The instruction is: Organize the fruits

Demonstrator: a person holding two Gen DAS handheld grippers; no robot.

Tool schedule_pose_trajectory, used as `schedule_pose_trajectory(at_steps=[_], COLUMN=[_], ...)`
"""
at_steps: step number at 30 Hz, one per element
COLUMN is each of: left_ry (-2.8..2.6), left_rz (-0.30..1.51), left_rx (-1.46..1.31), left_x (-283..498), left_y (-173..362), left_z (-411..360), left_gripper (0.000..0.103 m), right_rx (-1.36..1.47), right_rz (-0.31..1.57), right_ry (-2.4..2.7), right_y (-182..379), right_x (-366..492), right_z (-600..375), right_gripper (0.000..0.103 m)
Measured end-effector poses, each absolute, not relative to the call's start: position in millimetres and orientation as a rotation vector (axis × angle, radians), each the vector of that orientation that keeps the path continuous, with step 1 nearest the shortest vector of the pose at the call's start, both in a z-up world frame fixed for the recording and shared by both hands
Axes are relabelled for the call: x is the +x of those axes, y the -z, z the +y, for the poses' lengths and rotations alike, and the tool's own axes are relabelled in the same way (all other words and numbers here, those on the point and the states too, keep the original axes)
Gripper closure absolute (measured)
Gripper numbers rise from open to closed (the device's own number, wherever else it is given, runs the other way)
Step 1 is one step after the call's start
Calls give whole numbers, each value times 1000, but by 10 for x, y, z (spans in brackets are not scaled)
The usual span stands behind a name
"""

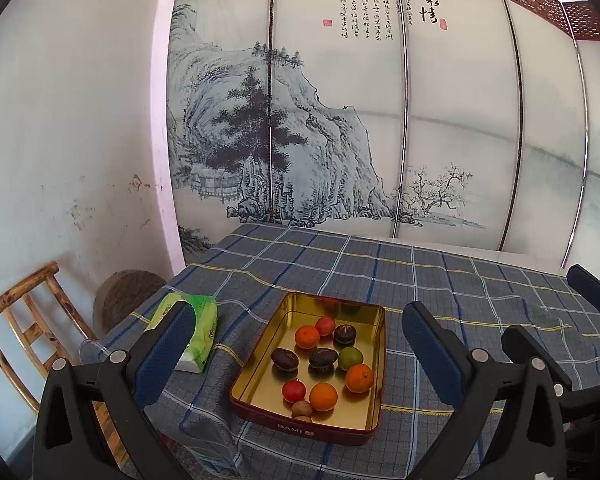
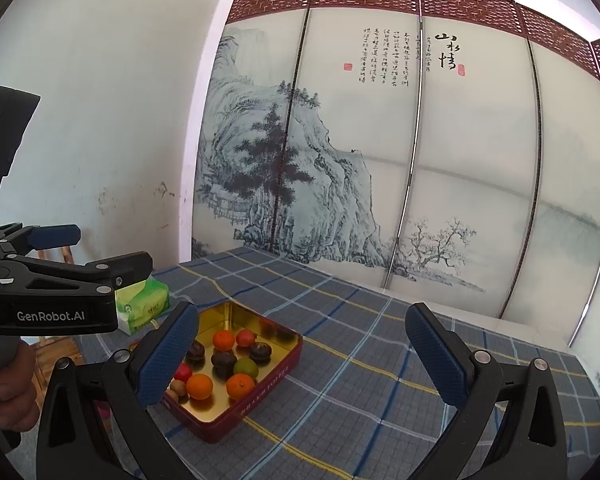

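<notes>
A gold-lined red tin (image 1: 260, 376) (image 2: 288, 354) sits on the checked tablecloth and holds several fruits: oranges (image 1: 323, 397) (image 2: 199, 386), a green lime (image 1: 350, 358) (image 2: 245, 367), small red fruits (image 1: 293, 390) (image 2: 183, 372) and dark brown ones (image 1: 285, 359) (image 2: 223, 359). My left gripper (image 1: 300, 344) hangs open above and in front of the tin with nothing between its fingers. My right gripper (image 2: 302, 344) is open too, to the right of the tin, empty. In the right wrist view the left gripper (image 2: 60, 292) shows at the left, held by a hand (image 2: 12, 392).
A green tissue pack (image 1: 196, 328) (image 2: 142, 304) lies left of the tin. The table (image 1: 440, 280) (image 2: 380, 360) stands against a painted folding screen (image 1: 340, 120). A wooden chair (image 1: 28, 320) and a round stone block (image 1: 124, 296) stand off the table's left edge.
</notes>
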State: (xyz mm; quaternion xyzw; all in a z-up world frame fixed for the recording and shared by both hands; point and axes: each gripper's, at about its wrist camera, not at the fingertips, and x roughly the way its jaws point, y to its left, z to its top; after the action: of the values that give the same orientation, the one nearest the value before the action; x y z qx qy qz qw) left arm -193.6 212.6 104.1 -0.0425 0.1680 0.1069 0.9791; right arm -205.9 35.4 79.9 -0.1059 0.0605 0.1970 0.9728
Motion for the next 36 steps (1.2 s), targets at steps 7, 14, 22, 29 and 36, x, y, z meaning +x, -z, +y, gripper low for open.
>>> schedule_pose_trajectory(at_steps=[7,14,22,29,36], left_ry=[-214,-215,-216,-223,-223], left_rz=[342,343,358,385,443], left_rx=[-86,-85,-76,-61,-55], left_x=[-1919,-1928,-1920,-1931,-1778], left_y=[-1045,-1040,-957,-878,-866], left_z=[2138,2136,2119,2064,2039], left_gripper=[0,0,0,0,0], right_rx=[-213,-214,-213,-196,-129], right_rz=[122,124,129,152,292], right_ry=[-397,-398,-400,-396,-350], right_y=[-825,-834,-819,-648,-453], right_x=[-2035,-2029,-2036,-2065,-1541], right_z=[345,339,339,301,-265], right_gripper=[0,0,0,0,0])
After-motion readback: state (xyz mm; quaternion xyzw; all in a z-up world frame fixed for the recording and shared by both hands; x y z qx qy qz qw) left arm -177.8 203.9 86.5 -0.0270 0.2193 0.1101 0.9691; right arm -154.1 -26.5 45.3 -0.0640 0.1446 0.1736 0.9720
